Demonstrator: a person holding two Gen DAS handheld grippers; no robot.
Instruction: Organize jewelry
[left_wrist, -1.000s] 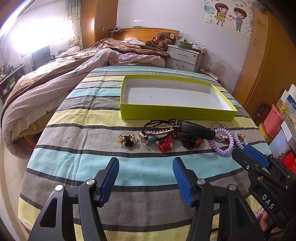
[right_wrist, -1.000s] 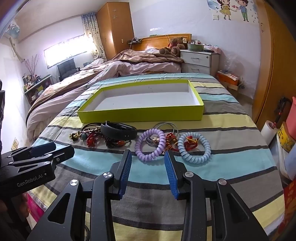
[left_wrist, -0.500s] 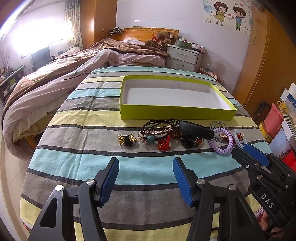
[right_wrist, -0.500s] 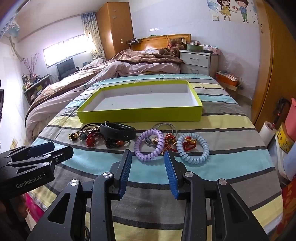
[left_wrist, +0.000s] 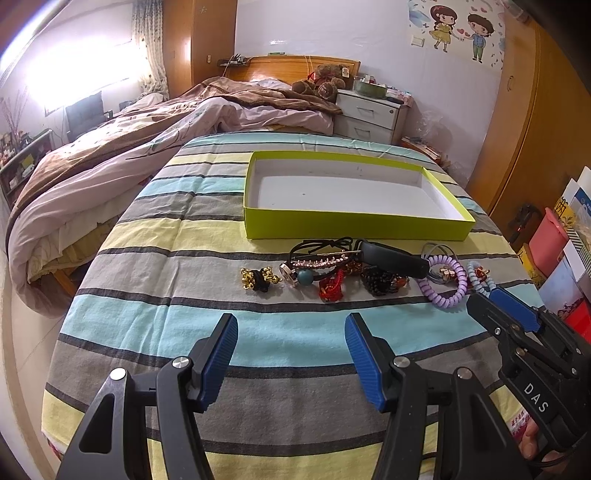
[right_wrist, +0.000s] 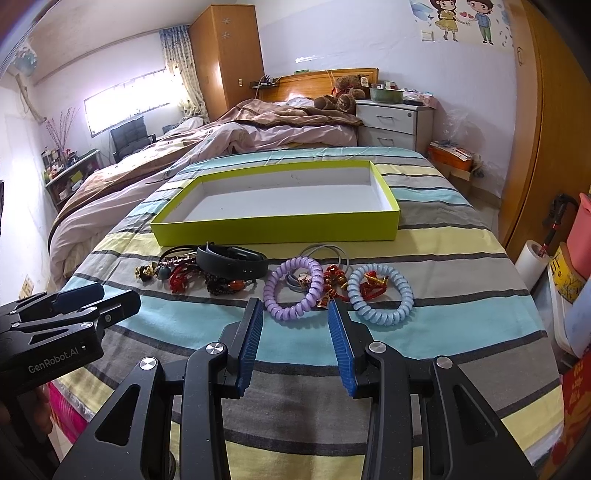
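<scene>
Striped bedding (left_wrist: 177, 258) in teal, grey and yellow covered the bed where the work was laid out. Above it the left gripper (left_wrist: 290, 354) hung with its blue pads spread wide and nothing between them. The right gripper (right_wrist: 295, 347) was parted too, less widely, and empty, its tips just short of a purple coil hair tie (right_wrist: 293, 284). Just beside that tie, past some red and gold charms (right_wrist: 334, 280), lay a pale blue coil hair tie (right_wrist: 380, 295). Further left in the same row sat a black wristband (right_wrist: 232, 260), dark beads (left_wrist: 380, 280), a red knotted cord (left_wrist: 330, 288), a rhinestone hair clip (left_wrist: 317, 262) and a small black-and-gold piece (left_wrist: 258, 278). Behind the row, close to it, stood a shallow lime-green box (left_wrist: 354, 225), its white inside bare.
</scene>
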